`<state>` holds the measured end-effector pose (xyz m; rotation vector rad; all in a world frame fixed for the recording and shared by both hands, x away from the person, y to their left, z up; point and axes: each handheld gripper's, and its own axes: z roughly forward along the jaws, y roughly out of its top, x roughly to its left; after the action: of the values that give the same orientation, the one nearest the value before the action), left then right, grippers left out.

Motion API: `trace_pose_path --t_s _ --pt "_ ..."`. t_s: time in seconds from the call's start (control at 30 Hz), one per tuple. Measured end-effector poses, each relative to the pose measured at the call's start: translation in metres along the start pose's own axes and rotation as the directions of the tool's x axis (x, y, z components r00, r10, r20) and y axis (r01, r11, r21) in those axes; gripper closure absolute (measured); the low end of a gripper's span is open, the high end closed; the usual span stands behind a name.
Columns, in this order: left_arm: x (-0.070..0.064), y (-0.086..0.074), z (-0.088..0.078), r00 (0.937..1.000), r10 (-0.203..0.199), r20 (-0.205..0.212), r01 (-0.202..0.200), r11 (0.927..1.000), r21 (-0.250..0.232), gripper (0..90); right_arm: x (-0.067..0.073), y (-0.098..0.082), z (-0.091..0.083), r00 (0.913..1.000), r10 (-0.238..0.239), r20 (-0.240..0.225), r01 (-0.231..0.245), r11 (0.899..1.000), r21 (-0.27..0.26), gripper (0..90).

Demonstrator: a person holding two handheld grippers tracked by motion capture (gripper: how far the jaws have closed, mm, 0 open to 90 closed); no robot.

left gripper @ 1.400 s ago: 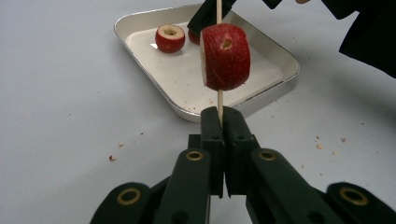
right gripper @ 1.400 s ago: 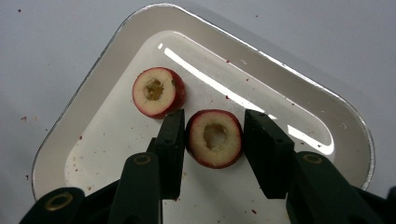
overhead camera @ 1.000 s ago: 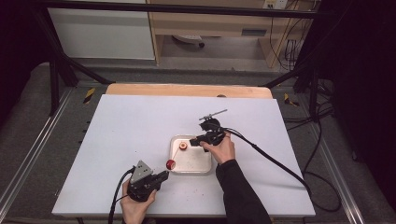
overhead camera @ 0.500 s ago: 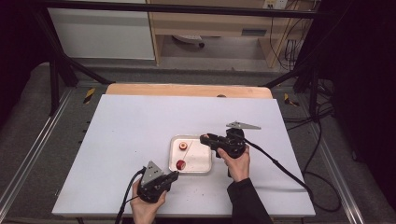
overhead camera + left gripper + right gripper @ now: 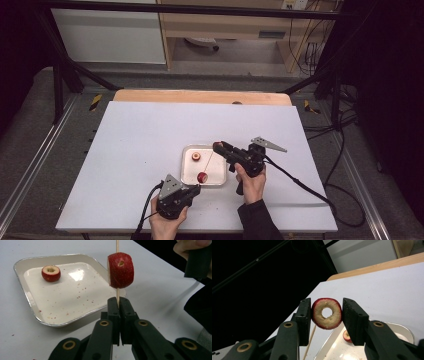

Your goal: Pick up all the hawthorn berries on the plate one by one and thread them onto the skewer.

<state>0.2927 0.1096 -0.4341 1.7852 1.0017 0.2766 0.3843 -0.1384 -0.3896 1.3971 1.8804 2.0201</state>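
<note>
My left gripper is shut on a thin wooden skewer that stands upright at the tray's near edge. A red cored fruit slice is threaded on the skewer. My right gripper is shut on a second red fruit ring with a round hole, held above the tray's right side near the skewer's top end. A third fruit piece lies in the silver tray.
The tray sits in the middle of a white table top with a wooden strip along its far edge. Small red crumbs dot the tray floor. Cables trail from both grippers toward the table's near and right edges.
The left gripper has carried the skewer and its slice to the right, along the tray's near edge. The right hand has shifted right and turned, still holding its fruit ring.
</note>
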Motion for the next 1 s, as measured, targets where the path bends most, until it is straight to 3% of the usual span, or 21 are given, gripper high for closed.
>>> trace_pose_path --t_s 0.27,0.47,1.0 --pt "-0.009 -0.002 0.004 0.9993 -0.032 0.021 0.032 0.9994 -0.013 88.2 0.001 -0.002 0.001 0.9999 -0.012 0.008 0.012 0.997 -0.075 60.6" --pt "-0.012 -0.003 0.009 0.9976 -0.065 0.024 0.066 0.9968 -0.045 88.2 0.003 -0.002 0.001 0.9999 0.011 -0.004 -0.011 0.994 -0.110 60.6" --pt "-0.015 -0.004 0.013 0.9941 -0.103 0.034 0.106 0.9911 -0.081 88.3 0.003 -0.005 0.003 0.9990 0.032 -0.033 -0.036 0.991 -0.128 60.6"
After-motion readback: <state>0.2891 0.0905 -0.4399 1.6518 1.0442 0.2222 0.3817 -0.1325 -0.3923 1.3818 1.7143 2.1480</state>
